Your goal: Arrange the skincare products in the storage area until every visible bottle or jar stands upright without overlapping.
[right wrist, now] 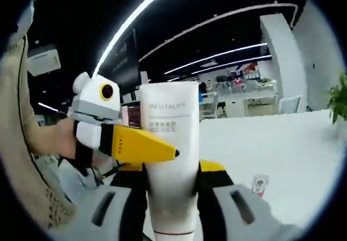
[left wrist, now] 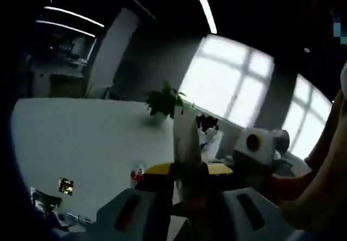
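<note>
1. Presently, the white tube (right wrist: 169,159) marked REVITALIFT stands upright between the jaws of my right gripper (right wrist: 172,197), lifted clear of the white table (right wrist: 282,154). The jaws are closed against its sides, and its white cap with a red band sits low between them.
2. In the left gripper view the same white tube (left wrist: 186,143) shows edge-on as a thin pale slab rising between the jaws of my left gripper (left wrist: 187,189). Those jaws are pressed on it from either side.
3. In the right gripper view my left gripper (right wrist: 122,135) enters from the left, and its yellow tip lies across the tube's front just below the lettering. A hand (right wrist: 54,138) and a knitted sleeve (right wrist: 24,121) hold it.
4. In the left gripper view my right gripper (left wrist: 260,143) sits at the right with a hand (left wrist: 314,197) beneath it.
5. A small red-and-white sachet (right wrist: 260,184) lies flat on the table, right of the tube.
6. In the left gripper view a potted green plant (left wrist: 164,102) stands further back on the table, and a small gold packet (left wrist: 65,185) lies near the left edge.
7. Bright windows (left wrist: 233,83) line the far wall; light strips (right wrist: 135,18) run across the dark ceiling.
</note>
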The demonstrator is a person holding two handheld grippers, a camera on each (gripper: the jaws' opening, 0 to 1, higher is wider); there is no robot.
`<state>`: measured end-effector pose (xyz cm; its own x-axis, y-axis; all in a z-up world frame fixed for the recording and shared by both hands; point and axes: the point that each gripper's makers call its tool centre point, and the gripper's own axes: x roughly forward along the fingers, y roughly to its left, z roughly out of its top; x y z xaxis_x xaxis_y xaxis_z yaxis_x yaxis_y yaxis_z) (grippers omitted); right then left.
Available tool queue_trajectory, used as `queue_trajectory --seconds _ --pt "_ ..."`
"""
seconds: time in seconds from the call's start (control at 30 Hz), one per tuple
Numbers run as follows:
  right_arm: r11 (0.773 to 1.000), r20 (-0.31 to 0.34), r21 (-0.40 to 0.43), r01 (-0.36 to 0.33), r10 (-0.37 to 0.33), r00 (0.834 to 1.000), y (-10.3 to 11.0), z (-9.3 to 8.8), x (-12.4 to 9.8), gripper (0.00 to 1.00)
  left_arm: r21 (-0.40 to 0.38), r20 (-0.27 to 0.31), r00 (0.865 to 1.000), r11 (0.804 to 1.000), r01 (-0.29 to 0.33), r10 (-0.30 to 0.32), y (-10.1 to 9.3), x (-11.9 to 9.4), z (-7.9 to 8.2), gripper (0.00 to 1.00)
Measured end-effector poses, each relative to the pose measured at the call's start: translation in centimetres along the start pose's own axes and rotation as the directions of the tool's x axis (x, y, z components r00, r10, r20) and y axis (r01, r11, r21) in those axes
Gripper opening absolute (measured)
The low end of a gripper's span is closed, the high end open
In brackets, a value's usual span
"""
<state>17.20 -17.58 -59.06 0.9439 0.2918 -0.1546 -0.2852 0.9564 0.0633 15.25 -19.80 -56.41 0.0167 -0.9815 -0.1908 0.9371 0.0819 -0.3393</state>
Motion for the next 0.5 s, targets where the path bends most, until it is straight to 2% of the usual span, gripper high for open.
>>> queue_trajectory --seconds 0.07,0.17,0.23,0.27,0.33,0.37,0.43,0.5 --pt "0.999 -0.001 -0.027 0.033 -0.034 0.999 -0.1 0.0 0.0 0.35 0.061 -0.015 1.000 0.998 -0.022 0.023 -0.1 0.1 0.1 0.15" --pt "0.996 0.011 -0.020 0.088 -0.088 0.996 -0.5 0.1 -0.1 0.35 0.084 -0.012 0.998 0.995 -0.056 0.057 -0.4 0.3 0.3 0.14" --pt "0.993 0.013 -0.025 0.115 -0.115 0.993 -0.7 0.0 0.0 0.35 0.082 -0.010 0.997 0.994 -0.071 0.073 -0.3 0.5 0.2 0.13" --pt "0.989 -0.004 -0.032 0.143 -0.143 0.990 -1.0 -0.3 0.1 0.35 0.078 -0.012 0.996 0.993 -0.090 0.091 -0.1 0.5 0.1 0.14" --pt "0.987 -0.029 -0.031 0.155 -0.155 0.987 -1.1 -0.8 0.2 0.35 0.070 -0.020 0.991 0.989 -0.134 0.135 0.5 0.7 -0.4 0.14" --pt "0.987 -0.035 -0.021 0.159 -0.160 0.987 -1.1 -1.0 0.3 0.35 0.038 -0.019 0.988 0.987 -0.155 0.156 0.7 0.8 -0.6 0.14" --pt "0.987 -0.037 -0.011 0.162 -0.163 0.986 -1.2 -1.4 0.3 0.35 0.043 -0.012 0.990 0.989 -0.141 0.142 0.6 0.9 -0.8 0.12" --pt "0.986 -0.050 -0.023 0.168 -0.169 0.984 -1.2 -1.7 0.2 0.36 0.107 -0.027 0.992 0.987 -0.122 0.126 0.5 0.9 -1.1 0.11"
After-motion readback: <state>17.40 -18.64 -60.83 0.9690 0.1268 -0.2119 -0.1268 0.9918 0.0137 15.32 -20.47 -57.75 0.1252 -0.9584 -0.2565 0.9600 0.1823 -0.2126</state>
